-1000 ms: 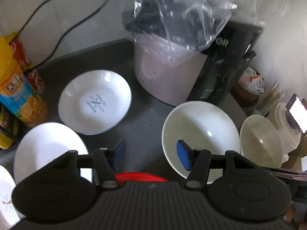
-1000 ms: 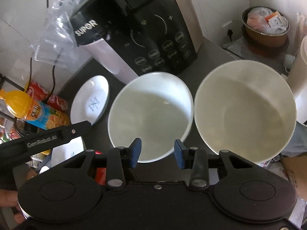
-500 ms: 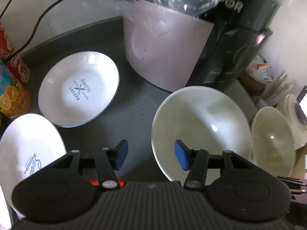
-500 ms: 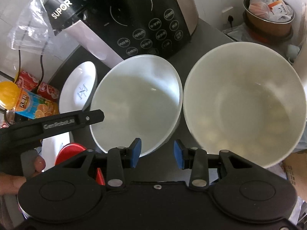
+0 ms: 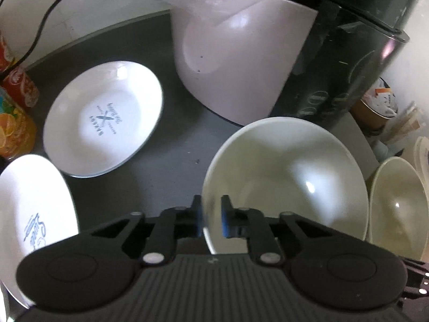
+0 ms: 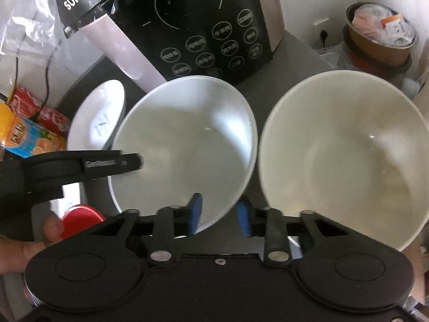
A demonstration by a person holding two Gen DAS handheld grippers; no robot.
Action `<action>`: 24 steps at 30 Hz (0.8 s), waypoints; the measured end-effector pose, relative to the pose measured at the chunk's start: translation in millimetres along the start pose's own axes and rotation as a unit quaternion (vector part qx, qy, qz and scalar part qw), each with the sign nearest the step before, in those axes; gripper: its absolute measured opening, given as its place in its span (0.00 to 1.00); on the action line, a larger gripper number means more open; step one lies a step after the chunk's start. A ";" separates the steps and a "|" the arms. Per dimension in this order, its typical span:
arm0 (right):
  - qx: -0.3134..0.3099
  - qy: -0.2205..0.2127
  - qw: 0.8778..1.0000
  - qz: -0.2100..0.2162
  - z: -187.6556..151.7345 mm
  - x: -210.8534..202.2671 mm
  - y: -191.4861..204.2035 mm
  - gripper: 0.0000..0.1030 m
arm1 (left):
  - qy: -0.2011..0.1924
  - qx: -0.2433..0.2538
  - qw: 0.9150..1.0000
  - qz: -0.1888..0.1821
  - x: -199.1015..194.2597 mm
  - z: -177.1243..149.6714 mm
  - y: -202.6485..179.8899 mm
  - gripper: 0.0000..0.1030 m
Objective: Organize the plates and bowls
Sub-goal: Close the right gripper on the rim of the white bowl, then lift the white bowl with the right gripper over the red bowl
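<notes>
My left gripper (image 5: 211, 218) is shut on the near-left rim of a white bowl (image 5: 289, 174), one pad inside and one outside. The same bowl (image 6: 185, 139) shows in the right wrist view, tilted, with the left gripper (image 6: 134, 162) at its left rim. My right gripper (image 6: 218, 214) is open, its pads straddling the bowl's near rim. A cream bowl (image 6: 346, 155) stands to the right; it also shows in the left wrist view (image 5: 396, 209). A white printed plate (image 5: 104, 118) and a second plate (image 5: 29, 214) lie to the left.
A black and white SUPOR cooker (image 6: 187, 26) stands close behind the bowls, with a plastic bag (image 6: 29, 18) on it. Cola cans (image 5: 18, 86) and a juice bottle (image 5: 13, 131) stand at the far left. A red lid (image 6: 80, 216) lies near the hand. A lined container (image 6: 380, 40) sits back right.
My left gripper moved right to the white bowl and closed on its rim. The bowl now sits tilted. My right gripper came closer to the bowl's near rim.
</notes>
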State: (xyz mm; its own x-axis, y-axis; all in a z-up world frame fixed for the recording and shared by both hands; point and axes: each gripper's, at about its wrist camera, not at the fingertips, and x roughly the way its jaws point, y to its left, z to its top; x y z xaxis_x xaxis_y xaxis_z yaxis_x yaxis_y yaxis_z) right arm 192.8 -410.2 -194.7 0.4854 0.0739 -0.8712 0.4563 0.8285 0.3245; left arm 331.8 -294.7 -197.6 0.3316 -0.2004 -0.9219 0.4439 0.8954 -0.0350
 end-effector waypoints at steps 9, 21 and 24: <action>-0.019 -0.020 1.000 0.004 -2.5 -11.1 -0.5 0.22 | -0.019 -0.020 1.000 -0.004 -19.0 -9.5 0.9 0.04; -0.063 -0.051 0.996 0.027 -2.6 -52.6 3.6 0.22 | -0.049 -0.050 0.997 -0.012 -60.2 -16.1 8.4 0.04; -0.071 -0.052 0.996 0.033 -2.7 -64.0 3.6 0.22 | -0.052 -0.059 0.997 -0.018 -73.4 -18.9 8.6 0.05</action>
State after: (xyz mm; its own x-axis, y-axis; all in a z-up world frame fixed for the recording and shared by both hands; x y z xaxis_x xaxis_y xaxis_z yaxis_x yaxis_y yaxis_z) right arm 161.4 -410.5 -138.7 0.5895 0.0789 -0.8039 0.3140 0.8946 0.3180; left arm 295.5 -264.8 -137.6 0.4054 -0.2675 -0.8741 0.3580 0.9263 -0.1174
